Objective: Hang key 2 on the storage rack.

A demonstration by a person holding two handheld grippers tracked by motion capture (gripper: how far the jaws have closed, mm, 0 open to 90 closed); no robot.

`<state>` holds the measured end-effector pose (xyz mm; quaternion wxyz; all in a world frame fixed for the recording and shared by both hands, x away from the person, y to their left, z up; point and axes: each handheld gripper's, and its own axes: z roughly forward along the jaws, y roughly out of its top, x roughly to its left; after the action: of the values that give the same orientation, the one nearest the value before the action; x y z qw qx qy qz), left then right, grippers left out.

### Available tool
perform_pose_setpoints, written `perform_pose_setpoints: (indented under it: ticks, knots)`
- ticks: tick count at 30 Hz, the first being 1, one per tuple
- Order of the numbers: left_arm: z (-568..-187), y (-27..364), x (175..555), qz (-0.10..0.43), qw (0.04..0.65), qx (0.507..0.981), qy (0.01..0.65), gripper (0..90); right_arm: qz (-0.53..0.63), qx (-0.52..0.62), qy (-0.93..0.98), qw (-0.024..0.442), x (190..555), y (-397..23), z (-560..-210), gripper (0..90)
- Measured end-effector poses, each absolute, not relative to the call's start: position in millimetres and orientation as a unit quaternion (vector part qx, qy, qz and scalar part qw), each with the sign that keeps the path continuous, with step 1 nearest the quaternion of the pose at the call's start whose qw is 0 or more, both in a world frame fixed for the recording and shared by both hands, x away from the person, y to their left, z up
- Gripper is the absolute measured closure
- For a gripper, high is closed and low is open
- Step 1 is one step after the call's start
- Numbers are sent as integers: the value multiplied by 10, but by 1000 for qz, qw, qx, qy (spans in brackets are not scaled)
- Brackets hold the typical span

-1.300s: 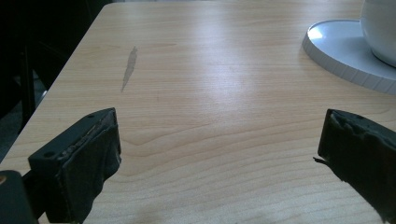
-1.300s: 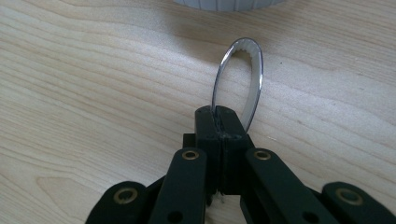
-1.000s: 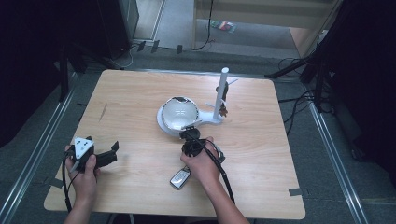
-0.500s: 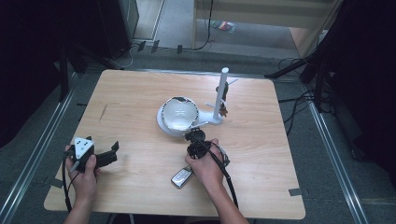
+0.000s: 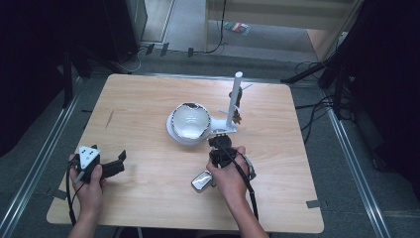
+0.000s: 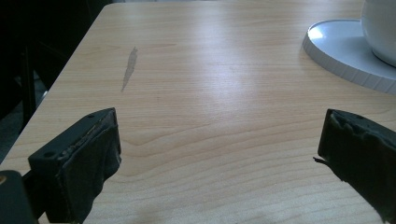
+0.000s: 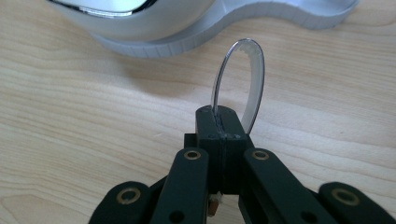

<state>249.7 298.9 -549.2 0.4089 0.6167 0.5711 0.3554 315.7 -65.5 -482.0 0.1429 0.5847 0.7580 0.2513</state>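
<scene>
Right gripper (image 7: 219, 123) clamped on a clear disc (image 7: 238, 84), now nudged closer to the white stand (image 5: 198, 131); left gripper (image 6: 219, 154) wide open, empty

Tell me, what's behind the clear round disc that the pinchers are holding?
Behind the clear disc sits the white base on the wooden table. The right gripper covers the disc's bottom edge.

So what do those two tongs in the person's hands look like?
Both tongs are black. The left tongs carry a grey three-cornered plate with dark dots on top and have thick padded jaws. The right tongs have black linkage bars with brass-coloured rivets. A black cable trails from each. No sleeves are visible.
</scene>
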Motion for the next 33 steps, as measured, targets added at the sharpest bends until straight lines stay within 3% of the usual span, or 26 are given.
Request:
perform_pose_setpoints:
  ticks: [33]
  knots:
    - [-5492, 2988, 2498, 355, 409, 616, 571, 0, 335, 581, 706, 228, 3058, -864, -4376, 900]
